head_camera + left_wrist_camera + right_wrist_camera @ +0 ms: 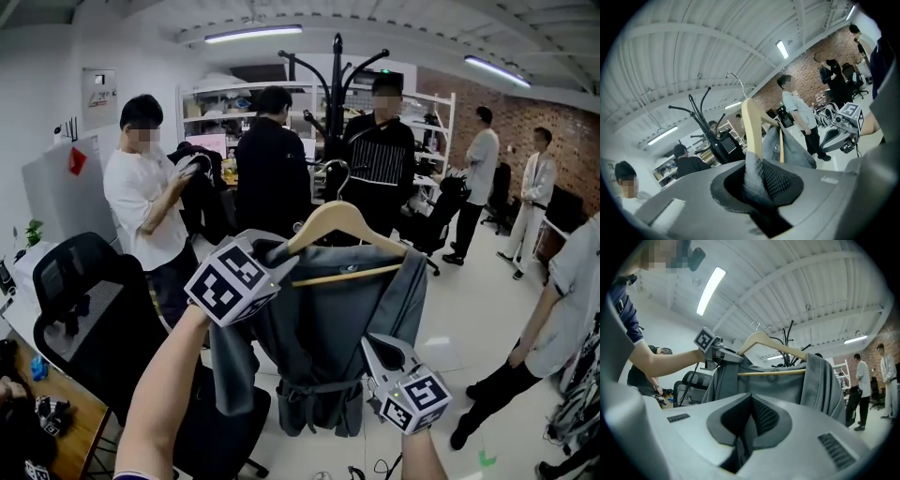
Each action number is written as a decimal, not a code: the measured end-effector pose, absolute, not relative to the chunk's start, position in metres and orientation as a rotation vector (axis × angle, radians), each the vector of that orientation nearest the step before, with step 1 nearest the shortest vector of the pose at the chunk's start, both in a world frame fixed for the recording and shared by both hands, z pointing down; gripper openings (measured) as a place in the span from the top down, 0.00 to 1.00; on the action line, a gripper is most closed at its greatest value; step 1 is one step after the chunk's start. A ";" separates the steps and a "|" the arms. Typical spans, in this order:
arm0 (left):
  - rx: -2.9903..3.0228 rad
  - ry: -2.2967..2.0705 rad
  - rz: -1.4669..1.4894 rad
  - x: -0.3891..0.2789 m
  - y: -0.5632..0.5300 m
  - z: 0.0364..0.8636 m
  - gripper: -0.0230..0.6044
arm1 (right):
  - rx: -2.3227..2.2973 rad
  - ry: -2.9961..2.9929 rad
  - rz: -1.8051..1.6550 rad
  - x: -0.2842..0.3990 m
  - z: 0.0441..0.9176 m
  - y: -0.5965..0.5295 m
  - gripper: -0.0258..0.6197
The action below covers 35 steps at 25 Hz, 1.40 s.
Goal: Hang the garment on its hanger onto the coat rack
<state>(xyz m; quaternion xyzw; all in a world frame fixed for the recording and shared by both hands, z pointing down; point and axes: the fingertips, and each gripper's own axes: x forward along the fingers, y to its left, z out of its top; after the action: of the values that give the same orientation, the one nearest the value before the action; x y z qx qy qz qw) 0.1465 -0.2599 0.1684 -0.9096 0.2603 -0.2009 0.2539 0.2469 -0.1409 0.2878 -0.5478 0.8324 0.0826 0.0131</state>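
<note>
Open workroom: white ribbed ceiling point(394, 23) with strip lights point(253, 34), red brick wall point(562, 127) at upper right, pale glossy floor point(469, 319). Several standing people point(272, 159) across the middle of the head view. Black mesh office chair point(80, 272) at left, brown wooden desk point(70, 408) in the lower left corner.

Black metal coat rack point(336, 84) with curved hooks: upper centre, upright, behind the held load and among the people.

Pale wooden hanger point(342, 220) with a bent metal hook: centre of frame, held up in the air. Hook apart from the rack's arms in the left gripper view; not yet hung.

Grey thick-cloth garment point(319, 328): draped over the hanger, hanging to lower centre, clear of the floor.

Left gripper point(278, 255): at the hanger's left shoulder, jaws clenched on a fold of the grey cloth. Fold bulges up between the pads in its own view, hanger arm rising just beyond.

Right gripper point(373, 345): lower right of the garment, at its right edge, well below the hanger. Jaws pressed together in its own view, nothing plainly between them. Garment and hanger just ahead there, left gripper at upper left of that view.
</note>
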 end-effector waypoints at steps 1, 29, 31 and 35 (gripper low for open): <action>-2.472 0.695 -0.551 0.154 -0.266 0.169 0.84 | -1.717 2.582 0.258 0.254 0.287 -0.146 0.94; -2.506 0.562 -0.541 0.222 -0.504 0.090 0.84 | -1.811 2.529 0.281 0.303 0.247 -0.319 0.94; -2.525 0.540 -0.544 0.223 -0.512 0.095 0.84 | -1.813 2.529 0.260 0.300 0.243 -0.327 0.94; -2.550 0.486 -0.547 0.228 -0.519 0.103 0.84 | -1.833 2.536 0.243 0.297 0.235 -0.339 0.94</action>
<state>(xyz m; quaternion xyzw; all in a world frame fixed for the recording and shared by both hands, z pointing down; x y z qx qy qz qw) 0.2282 -0.5194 0.1027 -0.9327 0.1779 -0.2002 0.2418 0.2967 -0.3392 0.2353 -0.5842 0.8079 0.0773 0.0016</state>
